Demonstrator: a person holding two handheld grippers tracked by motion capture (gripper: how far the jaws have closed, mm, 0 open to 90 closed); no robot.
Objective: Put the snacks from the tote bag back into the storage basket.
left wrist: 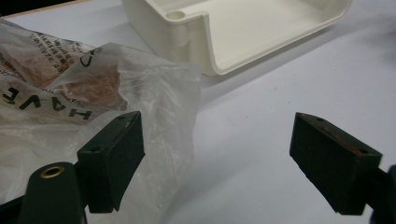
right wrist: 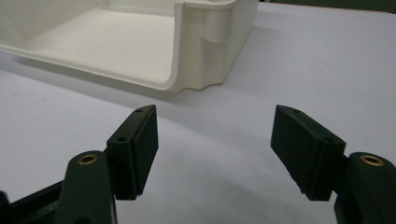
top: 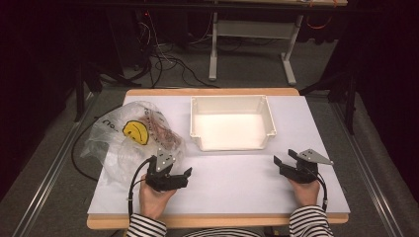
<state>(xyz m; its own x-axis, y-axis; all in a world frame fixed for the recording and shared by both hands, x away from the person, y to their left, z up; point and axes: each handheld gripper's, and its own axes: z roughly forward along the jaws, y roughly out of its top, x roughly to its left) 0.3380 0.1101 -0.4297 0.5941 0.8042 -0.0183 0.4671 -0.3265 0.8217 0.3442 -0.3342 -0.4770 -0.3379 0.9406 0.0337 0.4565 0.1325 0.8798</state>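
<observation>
A clear plastic bag (top: 131, 138) with a yellow smiley face and brownish contents lies on the left of the white table. A white plastic bin (top: 231, 122) stands empty at the table's middle back. My left gripper (top: 184, 175) is open, held just in front of the bag's near right corner; in the left gripper view the bag (left wrist: 88, 102) lies beside and behind the left jaw, and nothing sits between the jaws (left wrist: 217, 161). My right gripper (top: 284, 159) is open near the front right, its jaws (right wrist: 215, 151) pointing towards the bin (right wrist: 140, 46), with bare table between them.
The table (top: 232, 182) has a wooden rim and a white top. Beyond its far edge stand metal table legs (top: 213, 49) and cables on the floor. A black cable (top: 81, 158) runs off the table's left side.
</observation>
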